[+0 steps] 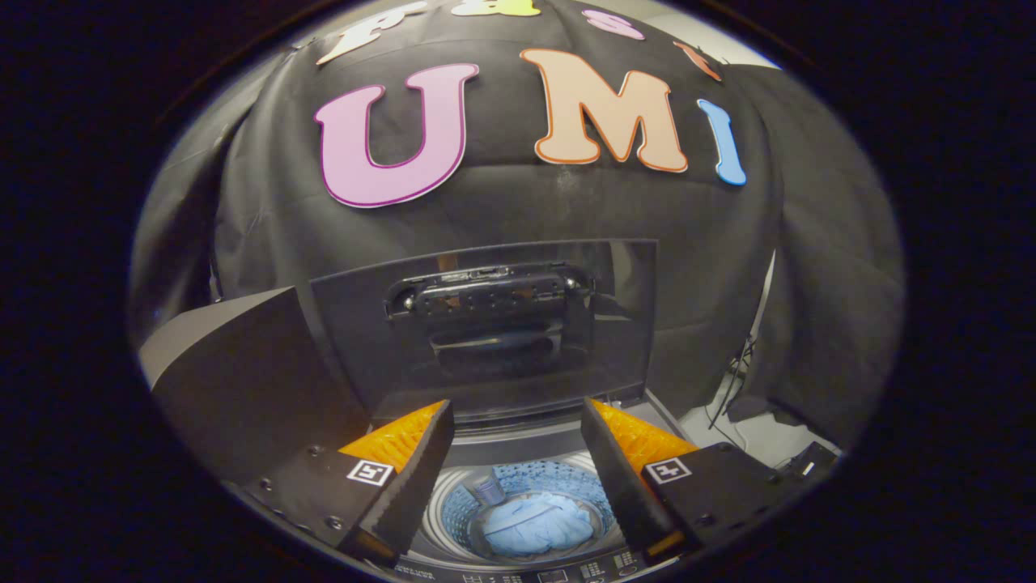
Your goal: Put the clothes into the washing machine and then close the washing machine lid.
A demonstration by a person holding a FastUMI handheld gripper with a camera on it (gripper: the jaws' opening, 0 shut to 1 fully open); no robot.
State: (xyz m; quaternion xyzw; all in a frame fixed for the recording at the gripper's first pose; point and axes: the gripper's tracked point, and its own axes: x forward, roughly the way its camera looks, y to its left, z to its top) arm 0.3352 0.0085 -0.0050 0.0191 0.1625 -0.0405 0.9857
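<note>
- gripper [515, 413]: jaws wide apart, nothing between them, neither finger touching anything.
- Fingers [409, 474] point forward and slightly down, hanging over the open top of the washer [558, 449].
- Drum [453, 506]: seen through the gap between the jaws, below them. Perforated wall visible round the inside.
- Clothes [536, 525]: light blue bundle lying at the bottom of the drum, below and between the jaws, a bit nearer the right finger. Well apart from both fingers.
- A small blue-grey piece [489, 488] sits upright against the drum wall, just beside the bundle on the left-finger side; cannot tell what it is.
- Lid [494, 324]: open, standing upright just beyond the fingertips, its inner face toward the camera. Dark glassy panel with a dark handle [490, 293] bar across its upper part.
- Lid's lower edge meets the washer top right behind the drum opening, beyond the jaws.
- Control panel [558, 573]: strip of buttons at the near edge of the washer, under the jaws, closest to the camera.
- Dark slanted panel [243, 372] outside the left finger, beside the lid; cannot tell what it belongs to.
- Cables [732, 389] hang down beyond the right finger, outside the washer, over a pale floor [753, 437].
- Black cloth wall behind the lid.
</note>
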